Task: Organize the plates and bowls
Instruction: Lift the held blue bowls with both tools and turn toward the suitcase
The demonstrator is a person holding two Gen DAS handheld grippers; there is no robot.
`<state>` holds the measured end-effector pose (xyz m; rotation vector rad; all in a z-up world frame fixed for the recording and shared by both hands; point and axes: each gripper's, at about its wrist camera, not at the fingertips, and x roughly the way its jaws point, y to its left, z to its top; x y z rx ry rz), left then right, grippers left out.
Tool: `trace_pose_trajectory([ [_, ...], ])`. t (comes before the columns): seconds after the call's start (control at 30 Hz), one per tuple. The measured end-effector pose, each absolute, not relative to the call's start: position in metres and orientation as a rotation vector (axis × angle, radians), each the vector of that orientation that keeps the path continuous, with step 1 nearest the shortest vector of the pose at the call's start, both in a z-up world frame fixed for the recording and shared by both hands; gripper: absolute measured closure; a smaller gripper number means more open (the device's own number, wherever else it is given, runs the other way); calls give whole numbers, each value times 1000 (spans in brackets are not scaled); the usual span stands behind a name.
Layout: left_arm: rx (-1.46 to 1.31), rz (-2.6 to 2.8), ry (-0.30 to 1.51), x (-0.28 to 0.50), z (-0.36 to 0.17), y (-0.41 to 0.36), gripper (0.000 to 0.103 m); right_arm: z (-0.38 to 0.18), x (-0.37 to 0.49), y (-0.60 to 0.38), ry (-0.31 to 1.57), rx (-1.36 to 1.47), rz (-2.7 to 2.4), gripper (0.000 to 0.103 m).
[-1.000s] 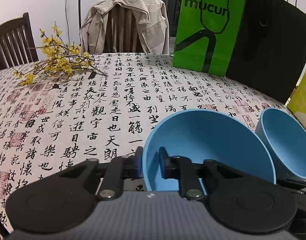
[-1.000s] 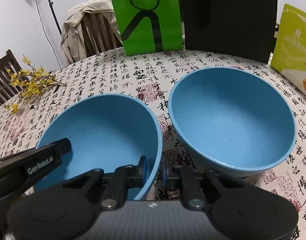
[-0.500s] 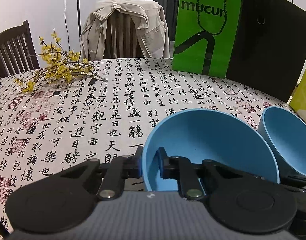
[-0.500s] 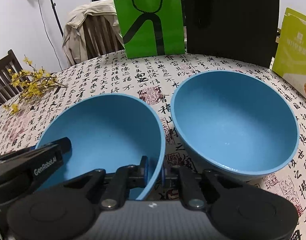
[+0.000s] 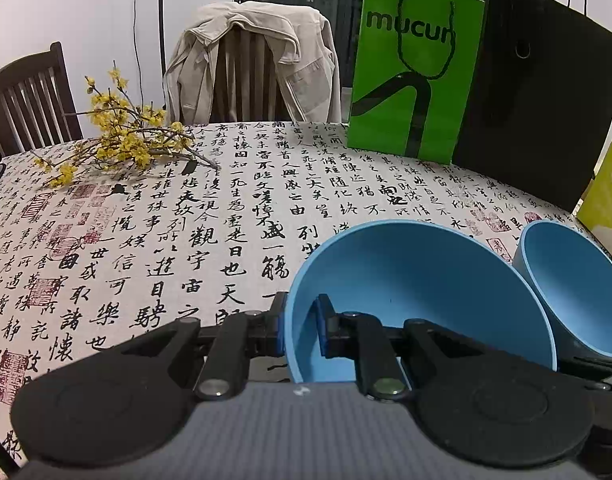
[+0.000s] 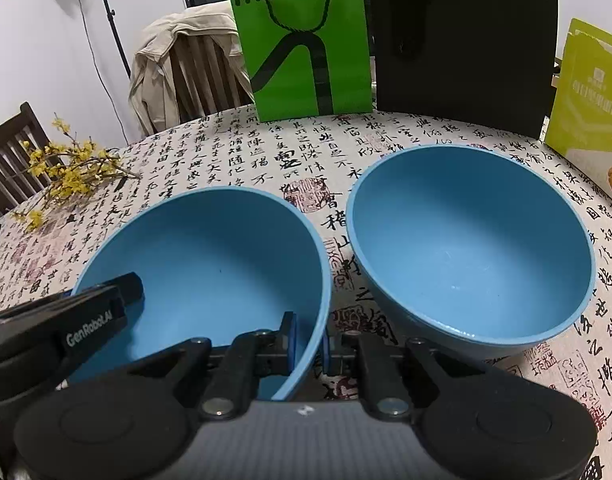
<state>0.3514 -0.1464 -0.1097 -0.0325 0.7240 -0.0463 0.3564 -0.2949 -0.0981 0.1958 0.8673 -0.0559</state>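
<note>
Two matte blue round bowls occupy the worktop (image 6: 234,136), which is covered by a cream cloth printed with black calligraphy and red seals. The left tool (image 5: 300,330) pinches the near-left rim of the nearer blue bowl (image 5: 418,288), one finger outside the wall and one inside; the right tool (image 6: 308,340) pinches the same bowl's (image 6: 210,256) near-right rim, so both tools clamp this one bowl. In the right wrist view the second blue bowl (image 6: 470,248) sits at about 2 o'clock from the gripped one, close beside it with a strip of cloth between. At 12 o'clock stand a bright green paper bag (image 6: 302,40) and a tall black bag (image 6: 466,36); a yellow flowering branch (image 5: 122,136) lies at 10 o'clock
</note>
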Motion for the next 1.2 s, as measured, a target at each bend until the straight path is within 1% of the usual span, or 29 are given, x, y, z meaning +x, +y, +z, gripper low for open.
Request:
trace_pose_trajectory([
  [0.53,-48,-58,664,333,-88,-139,88,-80,339,-291,814,199,-39,92],
  [1.2,-76,-90,574,292,-55,-126,88,-52,299,-285,706,216,-8,91],
])
